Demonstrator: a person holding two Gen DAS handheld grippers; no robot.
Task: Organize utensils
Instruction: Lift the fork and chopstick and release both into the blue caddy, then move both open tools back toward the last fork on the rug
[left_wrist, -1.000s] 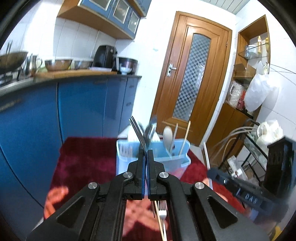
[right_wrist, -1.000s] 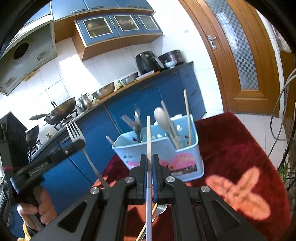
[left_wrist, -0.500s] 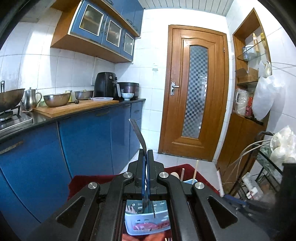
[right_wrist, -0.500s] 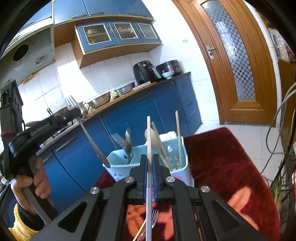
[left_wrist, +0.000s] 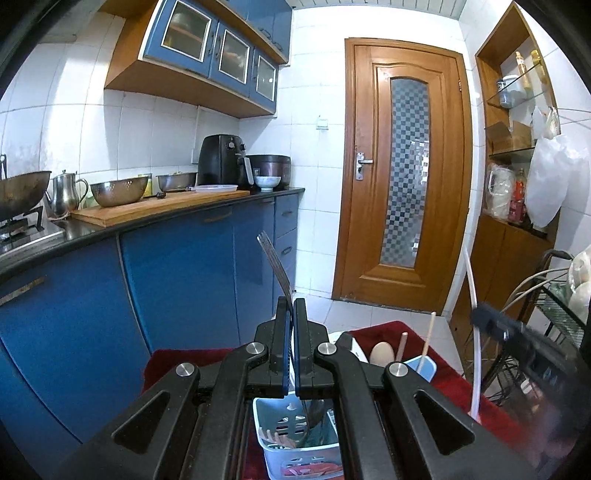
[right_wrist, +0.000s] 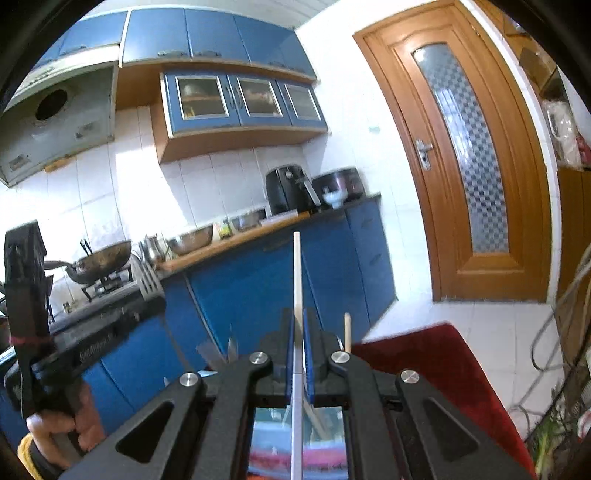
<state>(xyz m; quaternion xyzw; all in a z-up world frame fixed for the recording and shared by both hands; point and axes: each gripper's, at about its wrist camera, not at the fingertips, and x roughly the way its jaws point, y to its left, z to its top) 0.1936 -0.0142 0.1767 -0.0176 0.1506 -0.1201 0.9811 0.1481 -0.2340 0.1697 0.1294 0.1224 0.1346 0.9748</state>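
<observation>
My left gripper (left_wrist: 291, 308) is shut on a metal fork (left_wrist: 273, 262); its tines point up and its handle hangs down over the light blue utensil caddy (left_wrist: 266, 410). Whether the handle's tip is inside the caddy I cannot tell. A wooden spoon (left_wrist: 380, 352) and chopsticks (left_wrist: 427, 339) stand in the caddy's right part. My right gripper (right_wrist: 297, 319) is shut on a white chopstick (right_wrist: 297, 273), held upright above the caddy (right_wrist: 267, 417). In the right wrist view the left gripper (right_wrist: 147, 295) shows at the left with the fork's tines (right_wrist: 147, 277), held by a hand (right_wrist: 59, 432).
The caddy stands on a dark red cloth (left_wrist: 384, 328). Blue kitchen cabinets (left_wrist: 177, 280) with a worktop of bowls, a kettle and a black air fryer (left_wrist: 221, 160) run along the left. A wooden door (left_wrist: 402, 177) is ahead, and a wire rack (left_wrist: 554, 310) stands at the right.
Both grippers have risen and come forward over the caddy, each keeping its utensil. The caddy has slid from the middle of each view down beneath the fingers.
</observation>
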